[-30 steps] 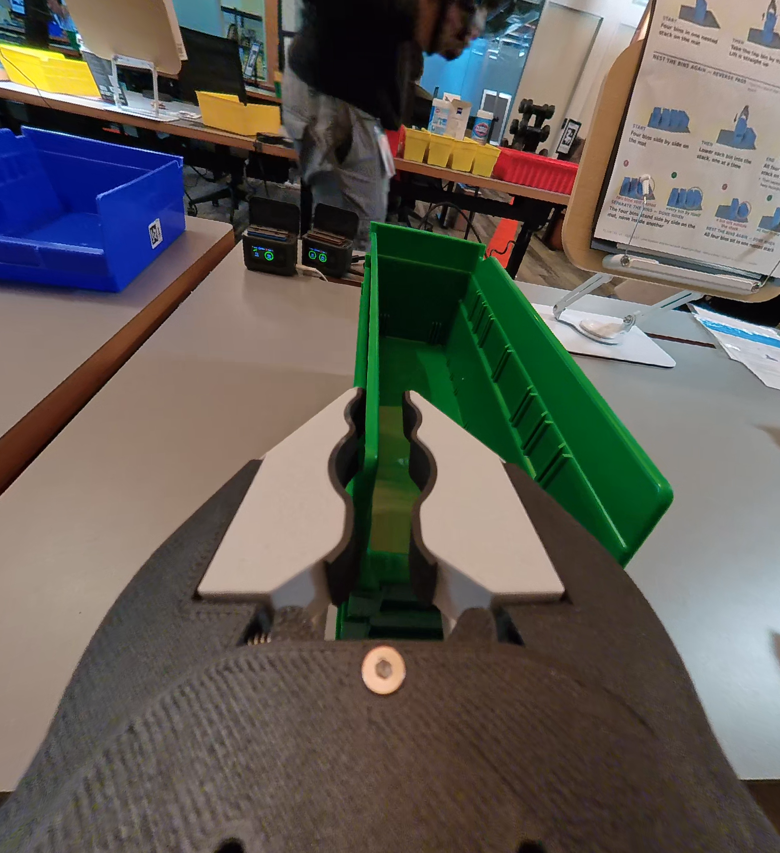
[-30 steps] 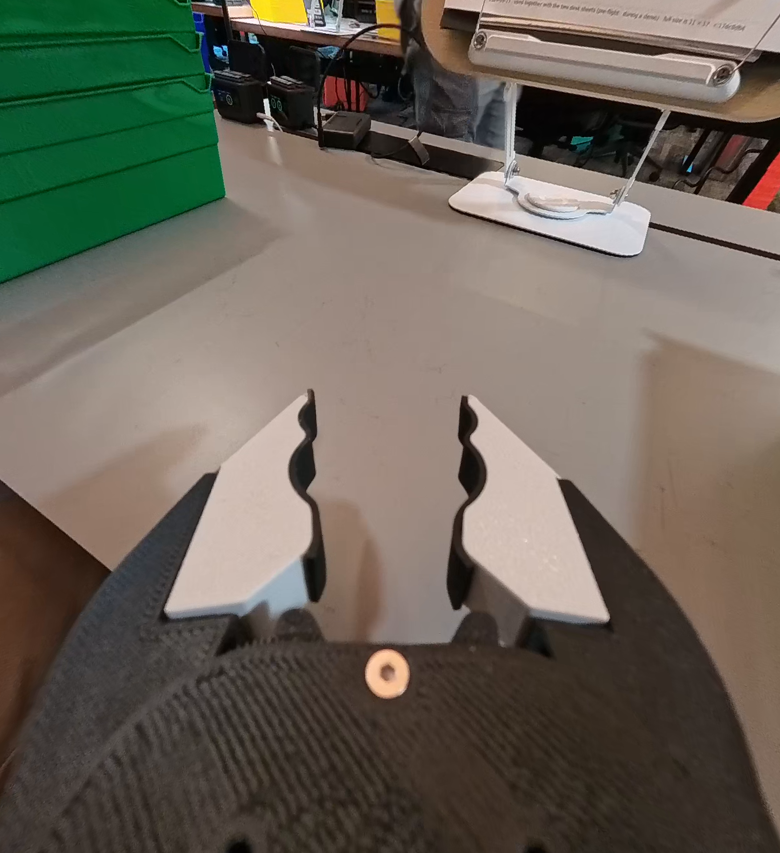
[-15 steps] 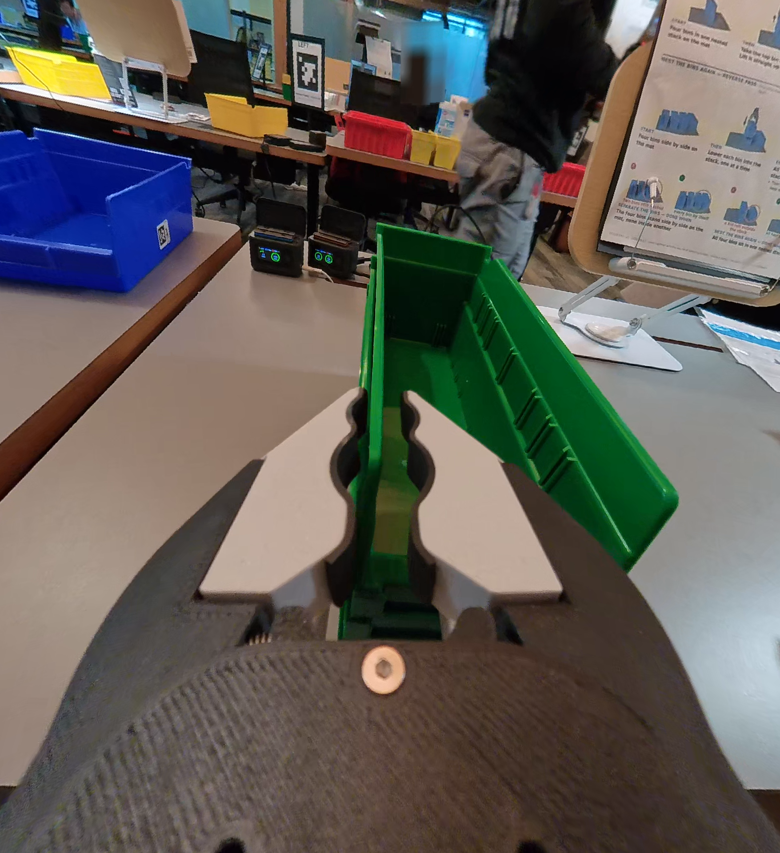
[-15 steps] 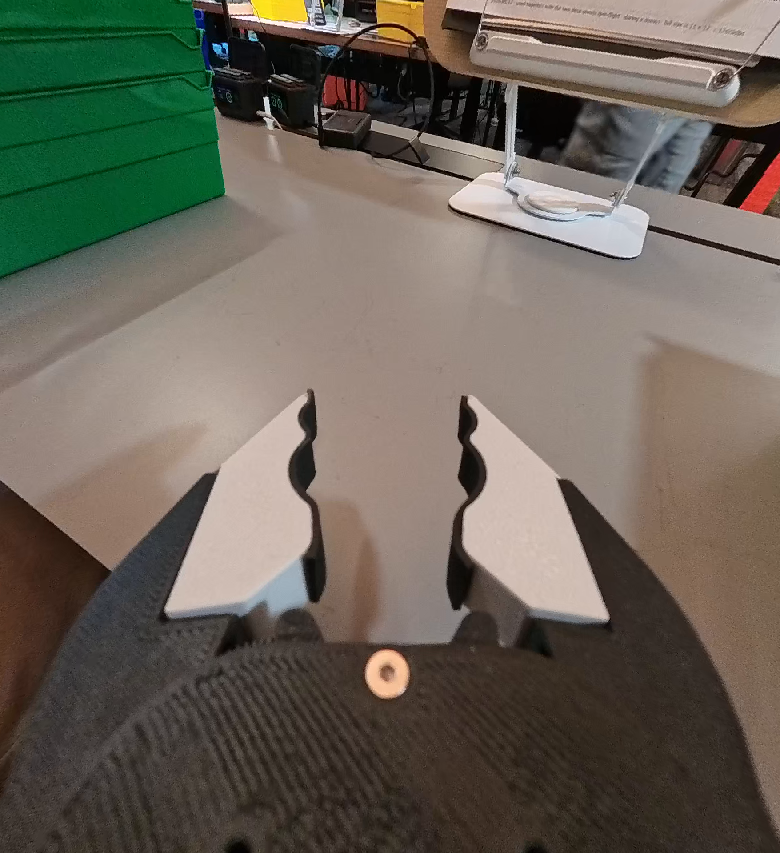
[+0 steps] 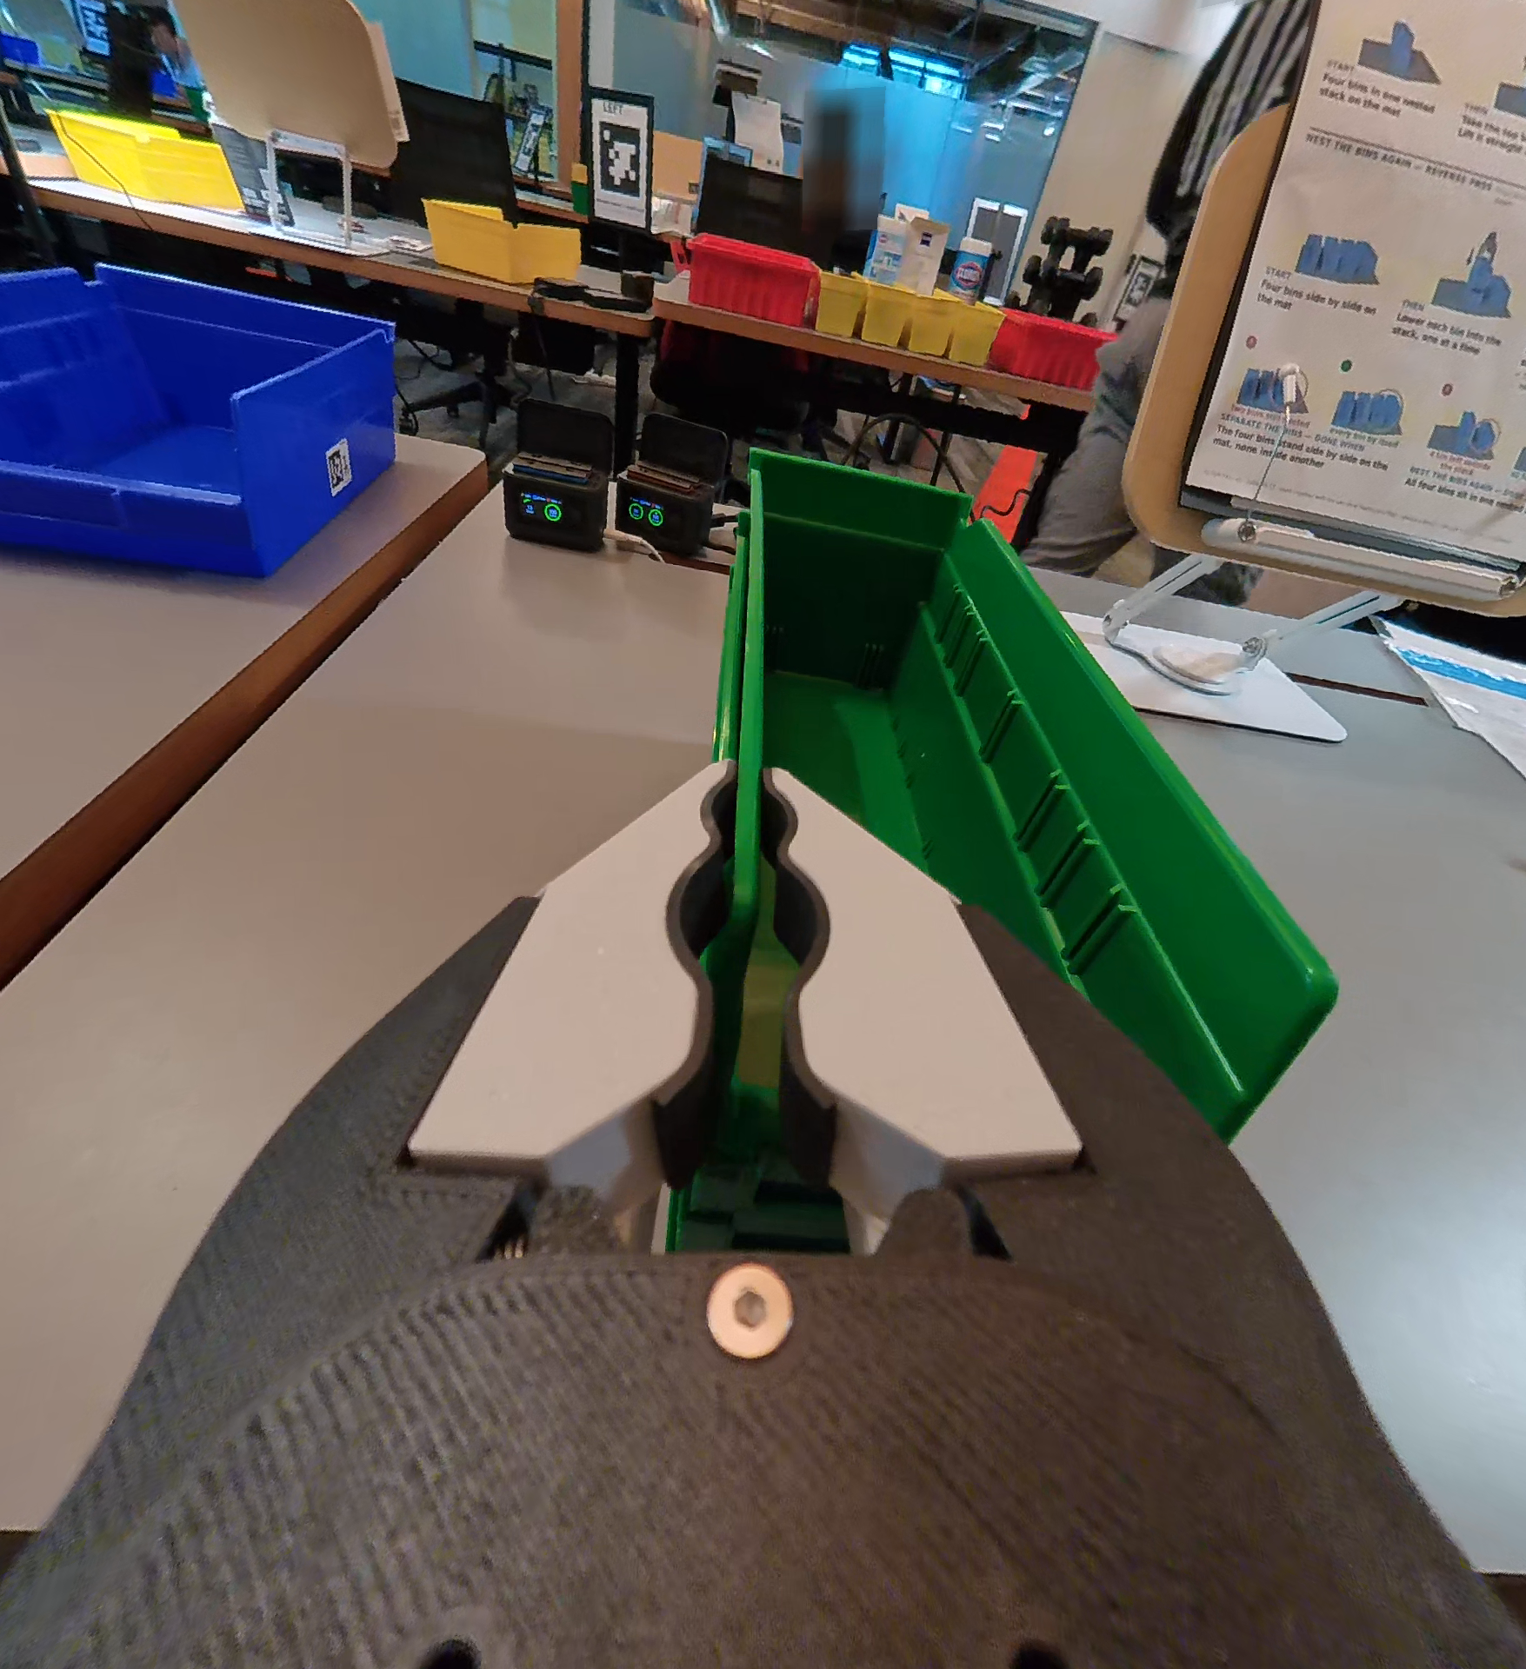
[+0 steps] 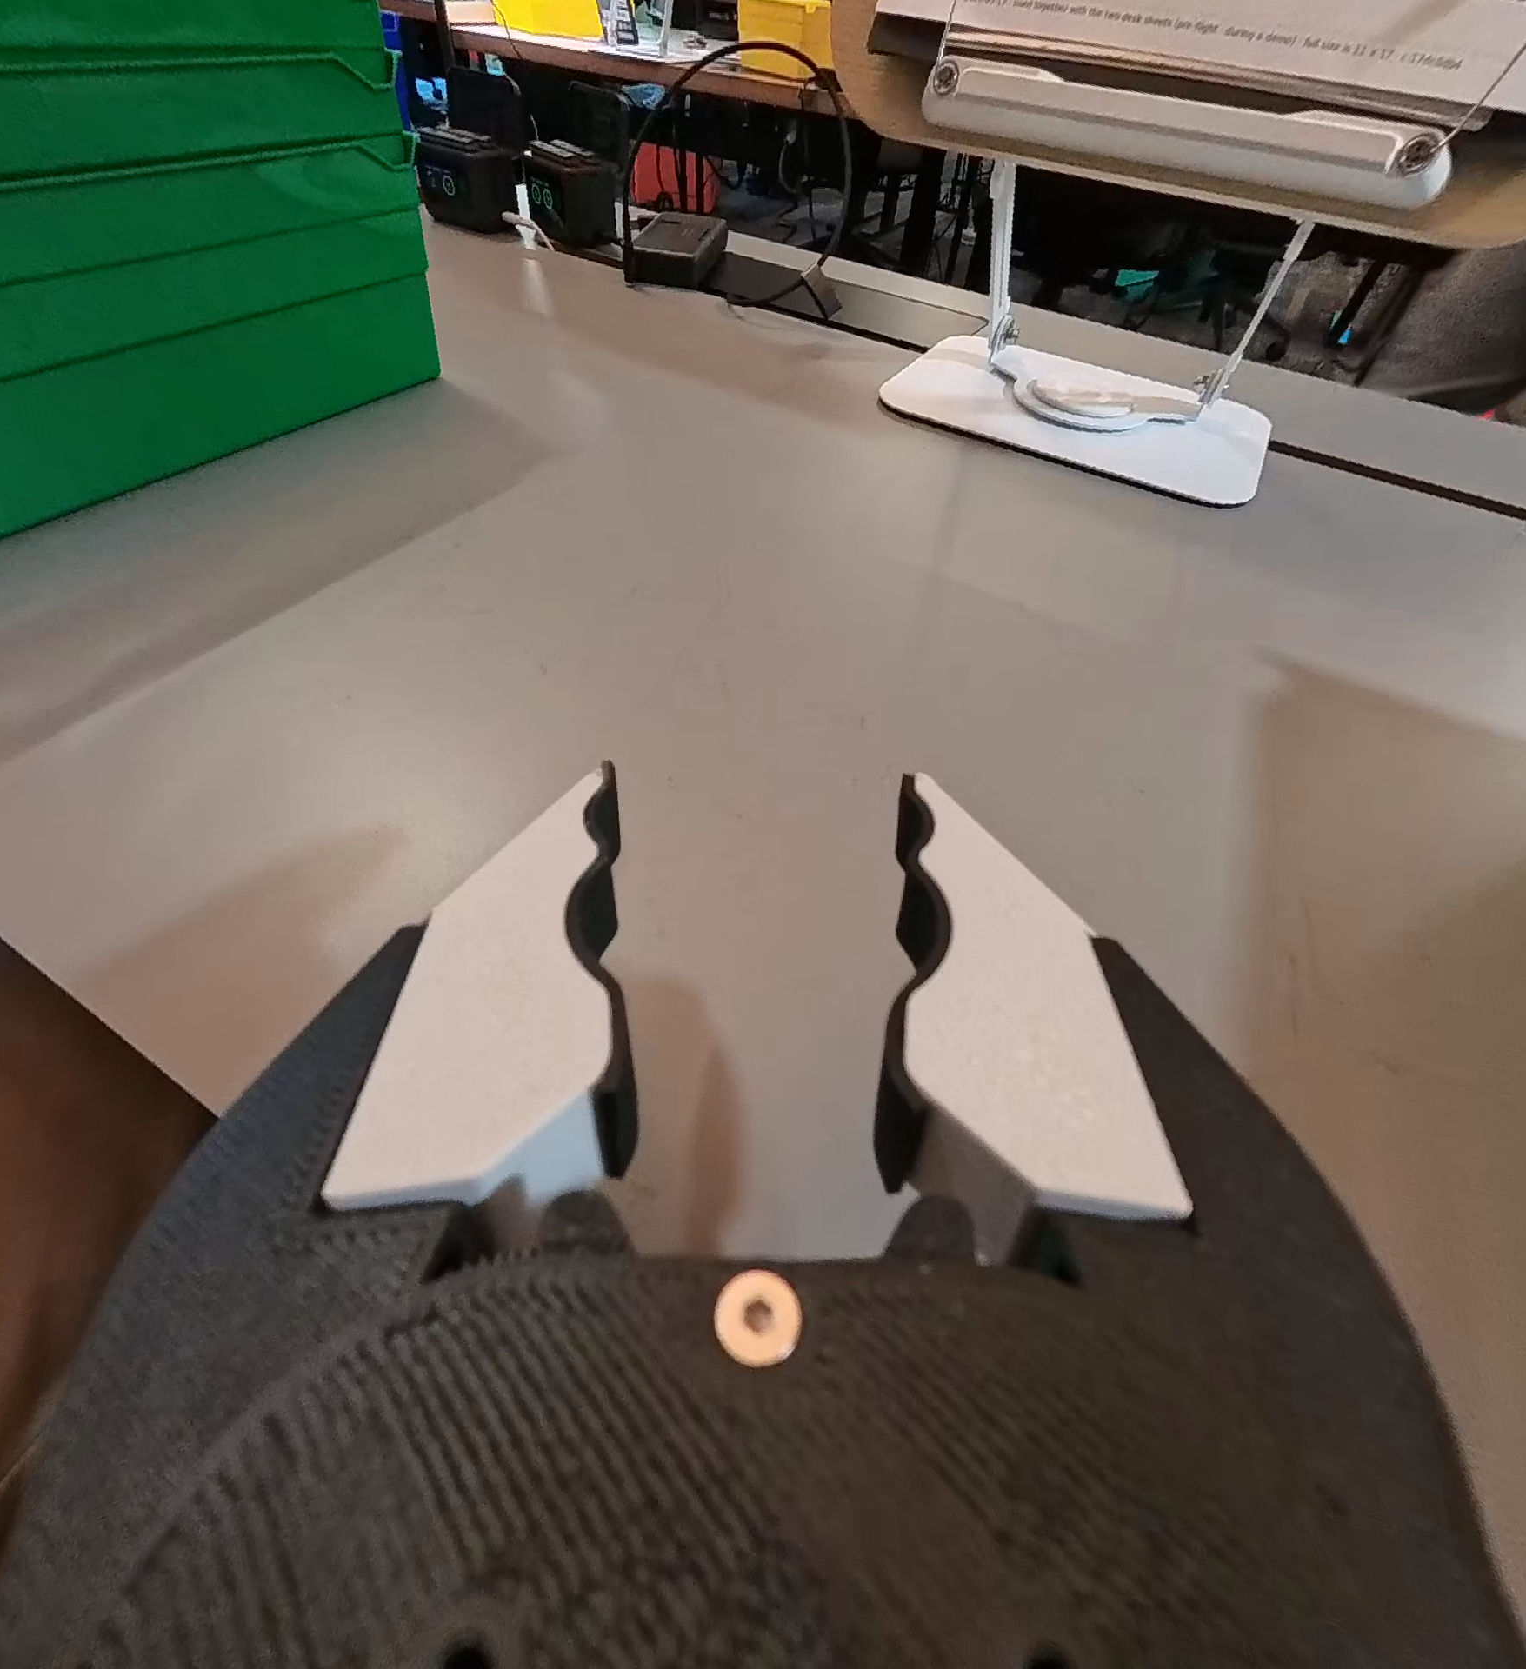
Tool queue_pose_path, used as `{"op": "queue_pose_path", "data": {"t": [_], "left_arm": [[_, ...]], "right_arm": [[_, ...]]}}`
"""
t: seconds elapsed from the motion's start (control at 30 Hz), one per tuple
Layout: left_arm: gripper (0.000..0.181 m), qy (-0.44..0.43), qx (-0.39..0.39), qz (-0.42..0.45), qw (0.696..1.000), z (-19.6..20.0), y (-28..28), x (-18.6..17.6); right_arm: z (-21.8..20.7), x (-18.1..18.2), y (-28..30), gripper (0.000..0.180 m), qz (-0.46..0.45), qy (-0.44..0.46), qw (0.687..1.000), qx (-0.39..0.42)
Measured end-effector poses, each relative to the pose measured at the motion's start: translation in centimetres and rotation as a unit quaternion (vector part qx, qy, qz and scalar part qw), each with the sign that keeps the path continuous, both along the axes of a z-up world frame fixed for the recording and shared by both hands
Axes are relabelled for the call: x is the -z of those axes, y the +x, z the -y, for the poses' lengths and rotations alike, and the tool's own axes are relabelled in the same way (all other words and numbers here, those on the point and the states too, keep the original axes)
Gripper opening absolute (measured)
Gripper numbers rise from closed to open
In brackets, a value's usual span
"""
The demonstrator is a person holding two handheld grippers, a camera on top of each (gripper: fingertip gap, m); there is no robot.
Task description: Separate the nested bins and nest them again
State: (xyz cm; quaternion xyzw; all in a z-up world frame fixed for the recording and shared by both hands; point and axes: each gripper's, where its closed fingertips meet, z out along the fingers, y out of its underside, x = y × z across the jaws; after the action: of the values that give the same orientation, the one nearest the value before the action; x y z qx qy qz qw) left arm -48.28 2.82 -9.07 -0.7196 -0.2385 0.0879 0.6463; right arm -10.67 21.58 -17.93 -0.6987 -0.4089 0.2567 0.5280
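Clamping the left wall of a green bin (image 5: 994,768), the left gripper (image 5: 750,795) has one finger outside that wall and one inside, jaws pressed close on the thin plastic. The bin is long and narrow, open at the top, its ribbed right wall leaning outward; a second green rim shows just beside its left wall, so it sits in other bins. From the right wrist view those green bins (image 6: 154,298) appear as a nested stack on the grey table (image 6: 741,560), off to the left. The right gripper (image 6: 757,786) hovers over bare table with its jaws spread wide and nothing between them. Farther back stand a white stand (image 6: 1075,415) carrying an instruction sheet (image 5: 1427,271), two black chargers (image 5: 614,497), and a blue bin (image 5: 136,424) on the neighbouring table.
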Motion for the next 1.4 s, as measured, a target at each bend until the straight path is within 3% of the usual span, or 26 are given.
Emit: {"op": "queue_pose_path", "data": {"t": [0.5, 0.73, 1.13, 1.4], "left_arm": [[0.000, 0.007, 0.000, -0.001, 1.000, 0.01, 0.01, 0.01], [0.012, 0.010, 0.020, 0.002, 1.000, -0.29, 0.52, 0.30], [0.001, 0.017, 0.008, -0.004, 1.000, 0.03, 0.08, 0.09], [0.016, 0.013, 0.033, -0.004, 0.999, -0.30, 0.77, 0.05]], "right_arm": [[-0.02, 0.01, -0.01, 0.061, 0.001, 0.001, 1.000, 0.001], [-0.05, -0.01, 0.01, 0.061, 0.000, 0.000, 1.000, 0.001], [-0.08, 0.10, -0.03, 0.061, 0.003, -0.001, 1.000, 0.002], [-0.02, 0.09, -0.06, 0.061, 0.004, 0.003, 1.000, 0.001]]}}
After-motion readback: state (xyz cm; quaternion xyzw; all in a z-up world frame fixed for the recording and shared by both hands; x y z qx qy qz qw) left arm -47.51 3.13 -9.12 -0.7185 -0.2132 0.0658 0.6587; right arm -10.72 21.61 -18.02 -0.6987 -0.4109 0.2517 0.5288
